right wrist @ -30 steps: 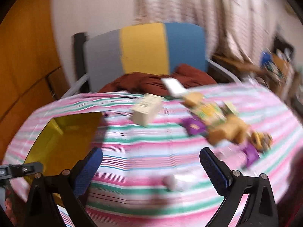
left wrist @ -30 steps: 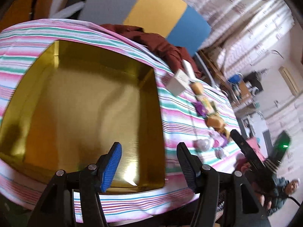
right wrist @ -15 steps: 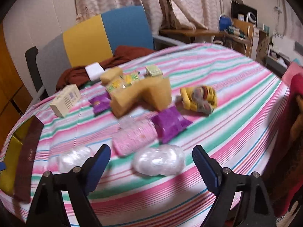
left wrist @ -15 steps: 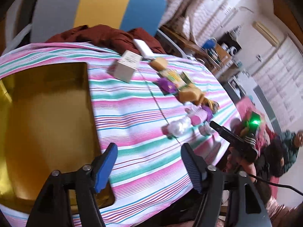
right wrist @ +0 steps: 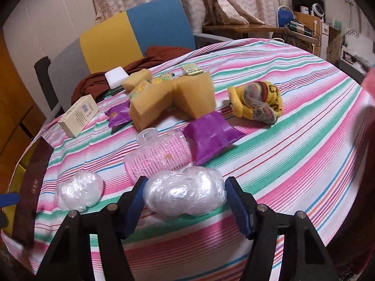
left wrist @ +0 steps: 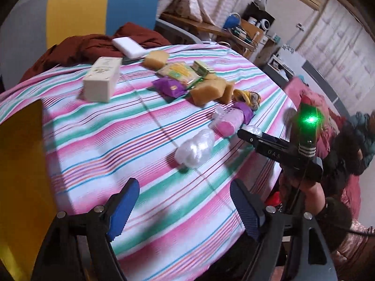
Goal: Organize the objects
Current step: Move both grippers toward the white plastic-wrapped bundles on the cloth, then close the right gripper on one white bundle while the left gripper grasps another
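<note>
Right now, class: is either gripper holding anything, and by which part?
Nothing is held. The left gripper is open over bare striped tablecloth. The right gripper is open, its fingers flanking the clear crumpled plastic-wrap bundle at both ends, not yet closed.

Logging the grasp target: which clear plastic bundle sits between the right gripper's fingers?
The larger plastic bundle, right of the smaller bundle, lies between the right gripper fingers, nearest the table edge.

Gold tray point(left wrist: 21, 164) cut off by left edge, blurred.
</note>
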Motion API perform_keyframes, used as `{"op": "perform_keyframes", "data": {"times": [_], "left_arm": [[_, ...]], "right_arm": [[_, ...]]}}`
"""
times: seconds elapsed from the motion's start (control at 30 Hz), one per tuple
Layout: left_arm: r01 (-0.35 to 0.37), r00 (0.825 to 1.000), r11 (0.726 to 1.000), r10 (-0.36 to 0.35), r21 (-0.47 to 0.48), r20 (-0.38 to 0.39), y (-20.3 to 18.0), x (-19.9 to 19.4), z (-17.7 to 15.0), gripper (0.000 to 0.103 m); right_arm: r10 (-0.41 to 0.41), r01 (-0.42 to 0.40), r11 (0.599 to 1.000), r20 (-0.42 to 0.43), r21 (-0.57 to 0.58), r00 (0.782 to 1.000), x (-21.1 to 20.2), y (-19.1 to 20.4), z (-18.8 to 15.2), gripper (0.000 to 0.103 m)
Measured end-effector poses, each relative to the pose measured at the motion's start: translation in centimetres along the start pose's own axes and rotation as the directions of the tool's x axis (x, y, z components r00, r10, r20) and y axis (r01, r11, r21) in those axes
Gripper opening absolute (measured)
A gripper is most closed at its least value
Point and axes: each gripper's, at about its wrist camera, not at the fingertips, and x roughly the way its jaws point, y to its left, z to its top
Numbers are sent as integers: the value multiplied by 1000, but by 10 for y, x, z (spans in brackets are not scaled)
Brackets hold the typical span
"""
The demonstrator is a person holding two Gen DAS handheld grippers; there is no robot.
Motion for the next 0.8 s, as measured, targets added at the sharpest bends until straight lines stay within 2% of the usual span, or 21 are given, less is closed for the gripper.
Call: {"op": "perform_keyframes", "data": {"times": [0.23,0.47,0.57,0.67,0.77,0.8], "left_arm": [[-25,999,996,28,89,-28,-20,46,23,80],[-3,996,999,7,41,-87,-13,92,32,70],[-37,997,995,43,91,-61,-20,99,27,66],[-103,994,985,107,140,-24,-30,103,25,51],[-126,992,977,128,171,-1,-34,104,20,50],[-130,991,974,132,184,3,-35,104,18,47]], "right_arm": [[1,-1,1000,2,18,1000,0,-1,-2,67],[-8,8,1000,3,19,1000,0,0,-2,68],[-15,15,1000,3,16,1000,1,2,-3,68],[-30,30,1000,6,8,1000,1,4,-4,68],[-29,29,1000,7,12,1000,1,4,-4,68],[-27,27,1000,6,14,1000,1,4,-4,68]]}}
